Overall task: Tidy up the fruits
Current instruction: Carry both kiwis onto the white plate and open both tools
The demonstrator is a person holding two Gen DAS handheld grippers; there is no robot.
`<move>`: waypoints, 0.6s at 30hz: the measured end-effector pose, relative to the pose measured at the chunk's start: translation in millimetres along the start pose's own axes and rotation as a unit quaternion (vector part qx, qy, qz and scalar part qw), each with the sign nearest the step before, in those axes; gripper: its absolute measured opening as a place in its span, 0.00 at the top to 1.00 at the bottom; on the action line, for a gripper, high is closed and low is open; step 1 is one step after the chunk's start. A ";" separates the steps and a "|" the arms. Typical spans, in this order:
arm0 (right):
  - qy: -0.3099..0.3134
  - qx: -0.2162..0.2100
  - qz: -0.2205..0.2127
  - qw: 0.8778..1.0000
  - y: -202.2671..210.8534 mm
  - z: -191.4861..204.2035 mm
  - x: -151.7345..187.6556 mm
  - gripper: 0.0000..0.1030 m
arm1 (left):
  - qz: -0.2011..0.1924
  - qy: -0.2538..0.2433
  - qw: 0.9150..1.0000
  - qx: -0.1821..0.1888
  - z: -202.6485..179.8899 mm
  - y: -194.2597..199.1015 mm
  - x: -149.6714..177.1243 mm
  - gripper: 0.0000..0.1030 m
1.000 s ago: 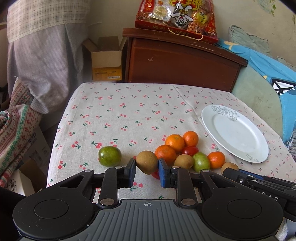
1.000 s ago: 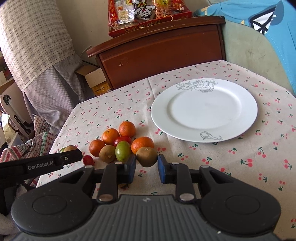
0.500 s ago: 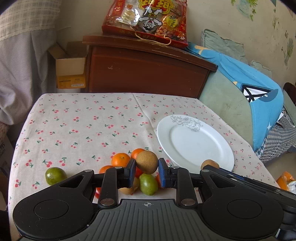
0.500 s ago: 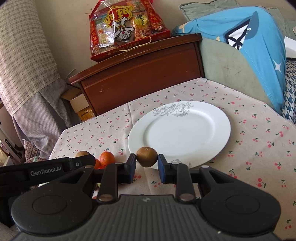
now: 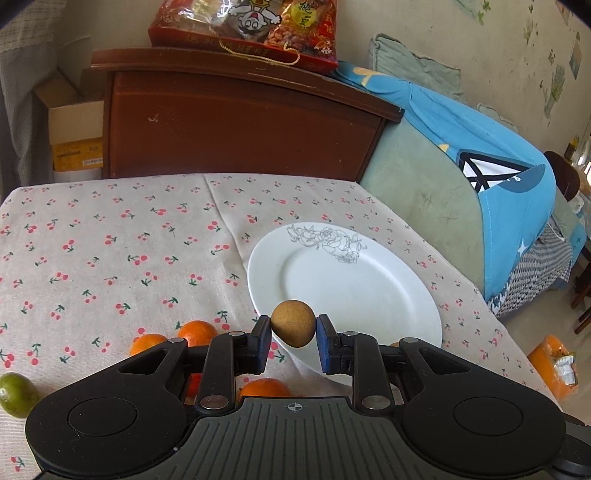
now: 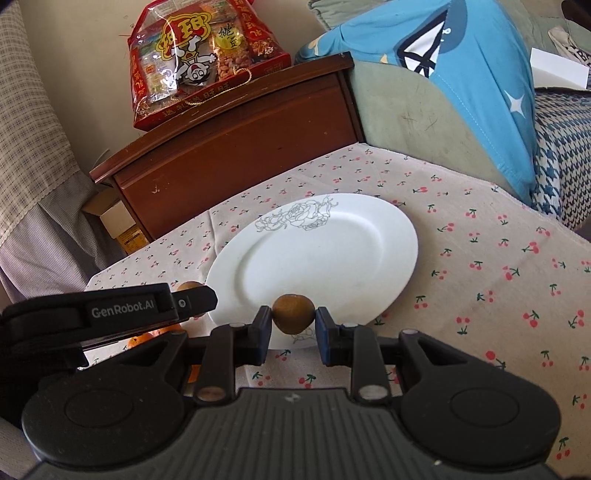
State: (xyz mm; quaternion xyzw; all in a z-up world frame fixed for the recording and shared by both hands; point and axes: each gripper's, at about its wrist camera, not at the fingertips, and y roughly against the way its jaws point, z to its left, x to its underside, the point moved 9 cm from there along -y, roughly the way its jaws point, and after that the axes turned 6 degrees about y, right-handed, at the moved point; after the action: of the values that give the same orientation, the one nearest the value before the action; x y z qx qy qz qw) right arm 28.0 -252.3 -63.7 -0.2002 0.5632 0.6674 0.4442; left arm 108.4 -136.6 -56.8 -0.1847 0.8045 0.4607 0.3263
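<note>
My left gripper (image 5: pixel 293 338) is shut on a round brown fruit (image 5: pixel 293 322) and holds it above the near rim of the white plate (image 5: pixel 354 288). My right gripper (image 6: pixel 293 326) is shut on a second brown fruit (image 6: pixel 293 313), also above the plate's (image 6: pixel 314 254) near rim. The left gripper shows from the side in the right wrist view (image 6: pixel 192 301), just left of the plate. Oranges (image 5: pixel 195 332) and a green fruit (image 5: pixel 14 393) lie on the cherry-print tablecloth (image 5: pixel 110 240) to the left of the plate.
A brown wooden cabinet (image 5: pixel 236 122) with a red snack bag (image 5: pixel 251 26) stands behind the table. A sofa with a blue cloth (image 5: pixel 480 155) runs along the table's right side. A cardboard box (image 5: pixel 74 136) sits at the back left.
Both grippers have lifted their brown fruits off the pile and carried them right, over the plate's near rim. The remaining fruit pile has dropped to the lower left of the views.
</note>
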 end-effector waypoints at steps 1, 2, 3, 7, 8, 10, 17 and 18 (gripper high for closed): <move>-0.003 0.001 0.000 1.000 -0.7 -0.9 0.1 0.72 | 0.003 0.000 1.000 0.001 -0.6 -3.2 0.9 0.77; -0.007 0.003 0.000 1.000 -1.3 -2.1 0.3 0.72 | 0.005 0.000 1.000 0.002 -1.6 -6.1 1.5 0.77; -0.009 0.004 0.000 1.000 -2.0 -3.1 0.3 0.72 | 0.007 0.000 1.000 0.002 -2.5 -8.4 2.2 0.77; -0.018 0.006 0.002 1.000 -2.9 -5.0 1.2 0.72 | 0.005 -0.014 1.000 0.004 -9.9 -11.6 2.8 0.73; -0.019 0.005 0.004 1.000 -3.3 -5.1 1.5 0.72 | 0.004 -0.015 1.000 0.002 -10.8 -11.3 2.5 0.65; -0.019 0.006 0.005 1.000 -3.9 -5.1 1.6 0.71 | -0.004 -0.014 1.000 0.002 -11.6 -8.1 0.7 0.53; -0.011 0.007 0.009 1.000 -3.2 -1.6 2.8 0.60 | -0.017 -0.011 1.000 -0.011 -5.8 7.5 -4.3 0.50; -0.010 0.006 0.009 1.000 -2.6 -0.5 3.4 0.60 | -0.018 -0.010 1.000 -0.014 -3.8 10.2 -4.9 0.48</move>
State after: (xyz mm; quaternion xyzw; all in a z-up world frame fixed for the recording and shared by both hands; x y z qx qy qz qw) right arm 28.2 -251.6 -68.0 -0.1855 0.5647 0.6699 0.4448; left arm 104.5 -134.7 -45.7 -0.1988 0.7912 0.4678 0.3400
